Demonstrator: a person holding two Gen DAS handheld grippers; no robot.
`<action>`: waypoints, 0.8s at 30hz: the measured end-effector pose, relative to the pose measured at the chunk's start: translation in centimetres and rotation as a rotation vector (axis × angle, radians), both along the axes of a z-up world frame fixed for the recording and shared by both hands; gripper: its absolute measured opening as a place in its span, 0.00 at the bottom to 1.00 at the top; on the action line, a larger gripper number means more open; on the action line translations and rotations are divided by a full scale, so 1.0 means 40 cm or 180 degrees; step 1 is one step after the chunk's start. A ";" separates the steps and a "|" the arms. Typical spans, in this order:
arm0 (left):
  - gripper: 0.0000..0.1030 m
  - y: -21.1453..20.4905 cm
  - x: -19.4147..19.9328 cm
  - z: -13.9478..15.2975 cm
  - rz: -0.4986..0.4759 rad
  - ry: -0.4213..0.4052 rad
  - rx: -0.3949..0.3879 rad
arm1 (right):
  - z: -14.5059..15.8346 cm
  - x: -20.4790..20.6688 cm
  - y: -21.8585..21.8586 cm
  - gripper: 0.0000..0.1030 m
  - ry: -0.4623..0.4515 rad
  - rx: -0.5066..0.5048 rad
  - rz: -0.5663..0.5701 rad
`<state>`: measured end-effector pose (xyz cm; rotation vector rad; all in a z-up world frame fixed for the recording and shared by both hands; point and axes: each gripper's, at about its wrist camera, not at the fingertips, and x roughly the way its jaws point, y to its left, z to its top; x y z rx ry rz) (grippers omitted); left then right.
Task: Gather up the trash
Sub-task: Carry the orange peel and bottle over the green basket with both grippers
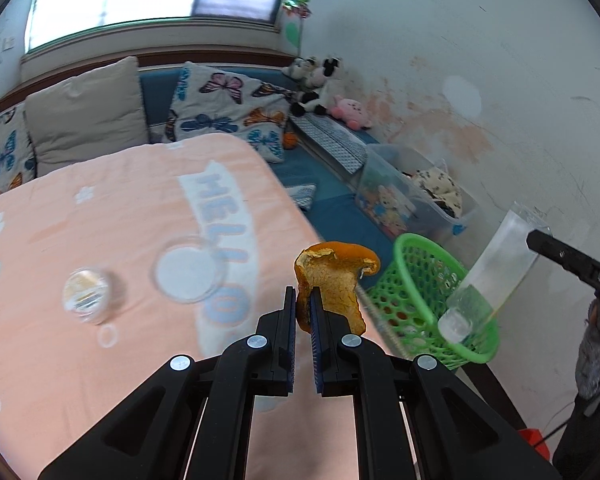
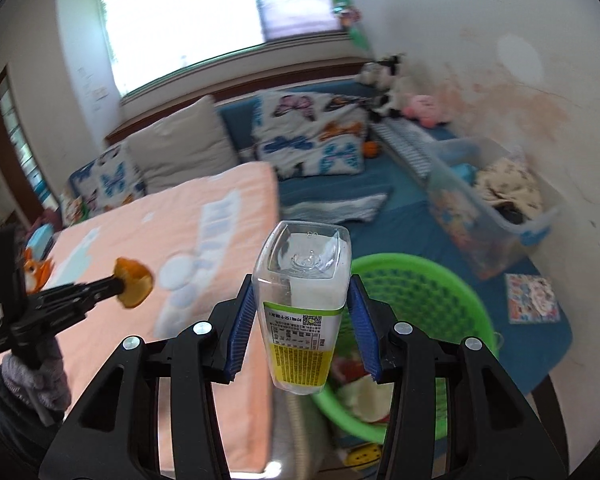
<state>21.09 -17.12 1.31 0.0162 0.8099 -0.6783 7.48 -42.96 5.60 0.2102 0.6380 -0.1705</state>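
The left tool [image 1: 303,300] is closed tight on a piece of orange peel [image 1: 332,280], its 2 blue-padded fingers [image 1: 290,320] pinching the peel's lower left edge so that the rest of it curls up and to the right, above the edge of the counter [image 1: 100,360], which is covered with a peach cloth printed with "HELLO". In the right wrist view the same peel [image 2: 134,282] shows at the tip of the left tool, held in the air over the cloth. The right tool [image 2: 302,320] grips a clear plastic bottle [image 2: 304,300] across its labelled body, base pointing away from the camera, the blue pads [image 2: 242,320] pressed against both sides; the jaws stand fairly wide, set by the bottle's width. From the left wrist view the bottle [image 1: 488,272] is tilted with its cap end low, at the near rim of a green mesh basket [image 1: 420,280]. The basket sits just beside the counter's right edge, lower than the counter top, and already holds some scraps, though they are too blurred to name. On the cloth lie a round clear lid [image 1: 190,270] and, to its left, a small round clear container [image 1: 86,294], well apart from both tools.
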 end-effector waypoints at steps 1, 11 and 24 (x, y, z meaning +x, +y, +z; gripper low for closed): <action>0.07 -0.019 -0.001 0.002 -0.0035 0.0008 0.0001 | -0.002 -0.005 -0.019 0.45 -0.0007 -0.0002 -0.0049; 0.07 -0.181 -0.024 -0.004 -0.0313 0.0045 0.0102 | -0.113 -0.018 -0.170 0.45 0.0215 -0.0083 -0.0472; 0.07 -0.353 -0.050 -0.046 -0.0613 0.0143 0.0276 | -0.220 -0.005 -0.235 0.45 0.0463 -0.0152 -0.0597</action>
